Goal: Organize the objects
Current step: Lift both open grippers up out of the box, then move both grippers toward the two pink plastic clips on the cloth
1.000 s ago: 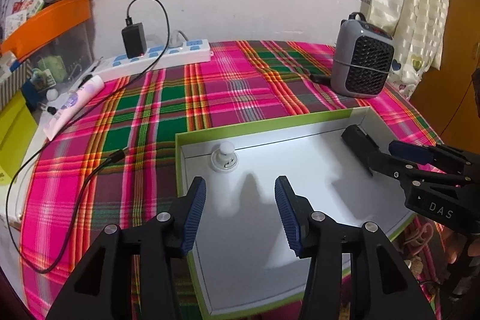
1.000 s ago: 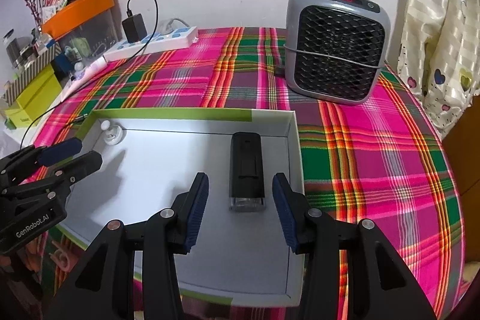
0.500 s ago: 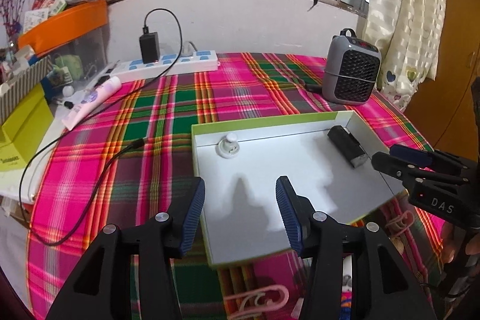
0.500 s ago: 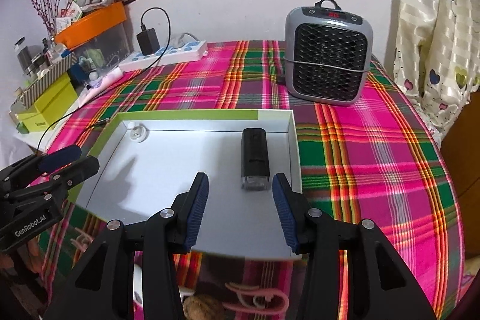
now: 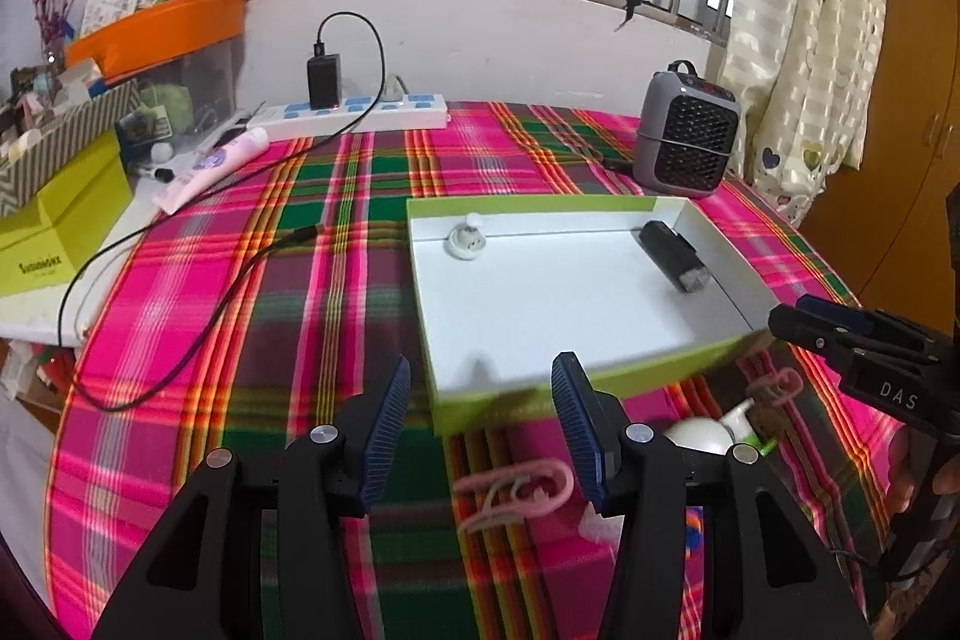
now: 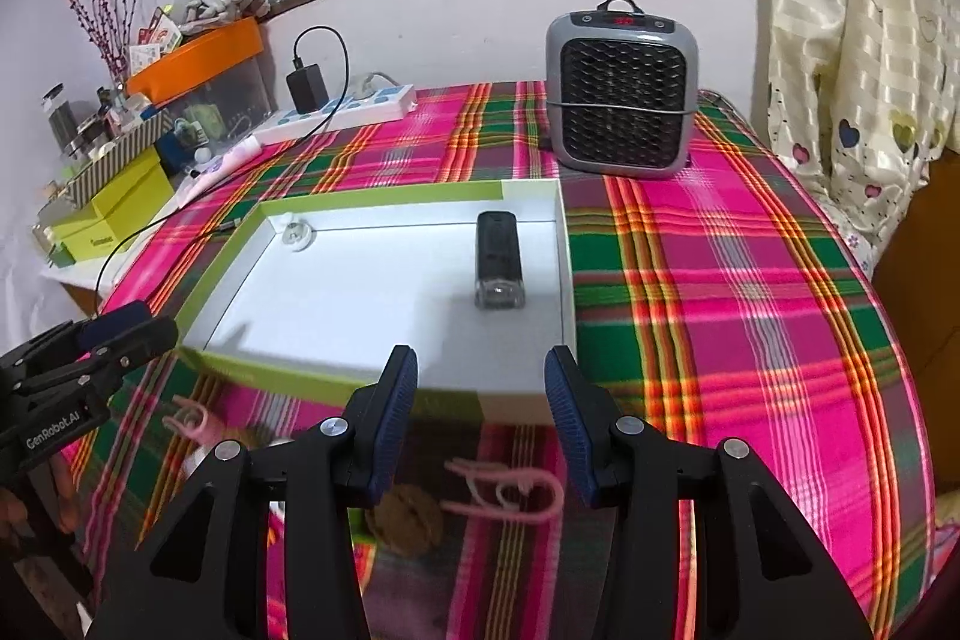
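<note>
A white tray with green walls point(image 5: 540, 400) point(image 6: 336, 382) lies on the plaid tablecloth. In it lie a black torch-like device point(image 5: 675, 256) point(image 6: 498, 259) and a small white round object point(image 5: 465, 238) point(image 6: 294, 235). In front of the tray lie pink clips point(image 5: 516, 490) point(image 6: 504, 490), a walnut-like brown lump point(image 6: 405, 520) and a white bottle point(image 5: 714, 430). My left gripper point(image 5: 480, 430) is open and empty, above the cloth before the tray's near wall. My right gripper point(image 6: 480, 418) is open and empty, above the pink clip.
A grey heater point(image 5: 684, 136) point(image 6: 624, 100) stands behind the tray. A power strip with a black charger point(image 5: 354, 112) and its cable point(image 5: 180, 328) lie at the back left. Boxes and clutter point(image 5: 66, 196) fill the left edge. A curtain point(image 6: 858, 40) hangs on the right.
Both grippers have pulled back from above the tray toward the near table edge, and stay open. The clips, the brown lump and the bottle in front of the tray have come into view.
</note>
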`<state>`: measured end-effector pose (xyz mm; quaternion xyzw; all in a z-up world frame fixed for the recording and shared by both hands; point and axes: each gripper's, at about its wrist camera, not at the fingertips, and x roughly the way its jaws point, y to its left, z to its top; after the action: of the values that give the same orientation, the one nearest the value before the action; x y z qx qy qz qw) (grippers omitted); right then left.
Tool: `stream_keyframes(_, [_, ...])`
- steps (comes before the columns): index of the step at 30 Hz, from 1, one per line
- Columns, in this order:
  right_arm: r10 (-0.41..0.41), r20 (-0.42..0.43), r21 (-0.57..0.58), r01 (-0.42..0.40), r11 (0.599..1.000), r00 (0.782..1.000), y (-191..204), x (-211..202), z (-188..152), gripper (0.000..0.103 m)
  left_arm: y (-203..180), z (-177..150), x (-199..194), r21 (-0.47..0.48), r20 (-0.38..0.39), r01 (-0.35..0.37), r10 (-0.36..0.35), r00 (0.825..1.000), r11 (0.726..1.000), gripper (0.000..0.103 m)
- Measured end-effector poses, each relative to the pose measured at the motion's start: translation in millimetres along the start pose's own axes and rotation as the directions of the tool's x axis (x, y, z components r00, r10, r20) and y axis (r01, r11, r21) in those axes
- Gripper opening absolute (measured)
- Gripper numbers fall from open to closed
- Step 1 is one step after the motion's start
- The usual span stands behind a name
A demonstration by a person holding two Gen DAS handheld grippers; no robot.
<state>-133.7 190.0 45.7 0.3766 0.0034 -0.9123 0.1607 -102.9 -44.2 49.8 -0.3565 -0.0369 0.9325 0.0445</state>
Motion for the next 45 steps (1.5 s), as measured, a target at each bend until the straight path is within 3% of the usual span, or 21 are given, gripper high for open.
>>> stream_keyframes(16, [-0.031, -0.033, -0.05, 0.03, 0.998, 0.999, -9, -11, -38, 0.046, 1, -33, -12, 0.002, -0.03, 0.035, -0.035, 0.999, 0.999, 0.048])
stream_keyframes(25, [-0.004, -0.087, -0.042, 0.0, 0.999, 0.996, -13, 1, -42, 0.046, 5, -42, -7, -0.016, -0.059, 0.032, -0.033, 0.998, 0.999, 0.048])
stream_keyframes(36, [-0.015, -0.104, -0.148, -0.001, 0.989, 0.994, -9, 6, -40, 0.046, -3, -43, 2, 0.042, -0.089, 0.051, -0.047, 0.995, 0.998, 0.048])
stream_keyframes(38, [-0.006, -0.111, -0.168, -0.013, 0.986, 0.994, -8, 7, -39, 0.048, -6, -43, 3, 0.068, -0.091, 0.048, -0.041, 0.995, 0.997, 0.048])
stream_keyframes(40, [-0.008, -0.11, -0.186, -0.013, 0.982, 0.994, -7, 8, -39, 0.057, -8, -42, 4, 0.089, -0.093, 0.05, -0.042, 0.995, 0.995, 0.048])
stream_keyframes(45, [0.014, -0.12, -0.21, -0.039, 0.977, 0.993, -9, 11, -34, 0.057, -9, -39, 10, 0.108, -0.112, 0.058, -0.046, 0.993, 0.992, 0.052])
